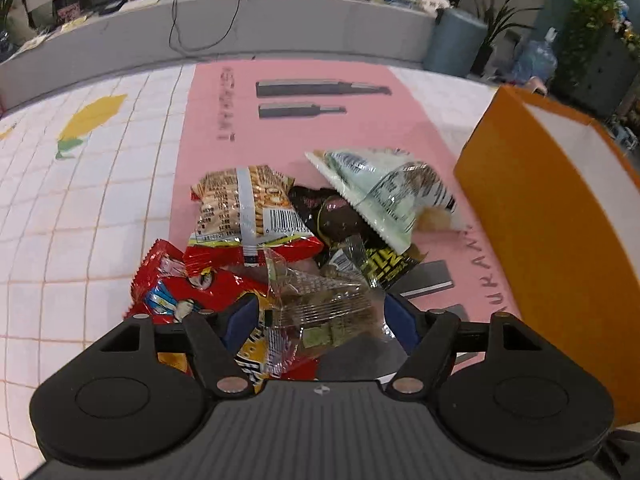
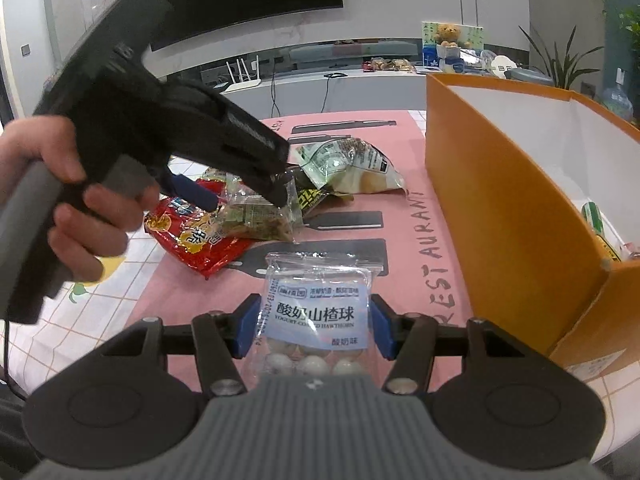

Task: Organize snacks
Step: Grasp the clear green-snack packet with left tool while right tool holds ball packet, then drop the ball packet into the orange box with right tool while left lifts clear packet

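A pile of snack packets lies on the pink mat. My left gripper is open, its jaws either side of a clear packet of green-brown cubes, which rests on a red packet. Behind them lie a peanut packet, a dark packet and a pale green bag. In the right wrist view my right gripper is open around a clear packet of yogurt hawthorn balls lying on the mat. The left gripper shows there over the clear packet.
An open orange box stands to the right of the pile; in the right wrist view it holds a few packets at its near end. A white grid tablecloth lies left of the mat. A counter with clutter runs behind.
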The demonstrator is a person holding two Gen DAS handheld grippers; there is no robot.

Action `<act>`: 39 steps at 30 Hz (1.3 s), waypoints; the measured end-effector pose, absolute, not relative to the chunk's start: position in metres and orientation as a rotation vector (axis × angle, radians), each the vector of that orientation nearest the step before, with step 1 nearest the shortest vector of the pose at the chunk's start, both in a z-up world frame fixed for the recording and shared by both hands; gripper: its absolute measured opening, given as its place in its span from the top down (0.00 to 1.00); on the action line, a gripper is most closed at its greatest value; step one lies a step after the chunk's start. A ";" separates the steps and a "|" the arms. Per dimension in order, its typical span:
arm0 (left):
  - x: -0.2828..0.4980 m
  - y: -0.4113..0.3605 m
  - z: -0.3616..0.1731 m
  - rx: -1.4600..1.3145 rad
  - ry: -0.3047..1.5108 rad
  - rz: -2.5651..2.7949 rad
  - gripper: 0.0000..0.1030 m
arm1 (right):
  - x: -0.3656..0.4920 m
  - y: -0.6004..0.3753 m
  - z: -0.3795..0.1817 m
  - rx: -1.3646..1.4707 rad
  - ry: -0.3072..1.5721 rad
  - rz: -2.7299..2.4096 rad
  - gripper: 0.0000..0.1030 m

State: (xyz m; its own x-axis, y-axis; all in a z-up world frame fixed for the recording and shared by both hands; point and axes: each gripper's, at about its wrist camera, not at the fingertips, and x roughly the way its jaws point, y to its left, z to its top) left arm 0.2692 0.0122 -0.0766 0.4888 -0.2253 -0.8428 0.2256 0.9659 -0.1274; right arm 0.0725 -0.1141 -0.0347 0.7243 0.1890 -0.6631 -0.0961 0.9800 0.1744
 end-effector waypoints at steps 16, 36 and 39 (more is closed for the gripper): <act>0.261 -0.004 -0.081 0.076 0.945 -0.260 0.40 | 0.071 -0.118 -0.029 0.152 0.718 0.144 0.45; 0.214 0.026 -0.029 -0.045 0.837 -0.189 0.43 | 0.056 -0.147 0.034 0.184 0.520 0.242 0.45; 0.205 0.029 -0.023 -0.080 0.829 -0.211 0.43 | 0.055 -0.162 0.045 0.220 0.495 0.240 0.45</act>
State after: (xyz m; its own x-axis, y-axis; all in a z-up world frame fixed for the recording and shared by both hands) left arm 0.2046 0.0290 -0.0232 0.6565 -0.2167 -0.7225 0.1546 0.9762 -0.1523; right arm 0.0549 -0.1621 0.0450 0.8531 0.2788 -0.4411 -0.1730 0.9486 0.2650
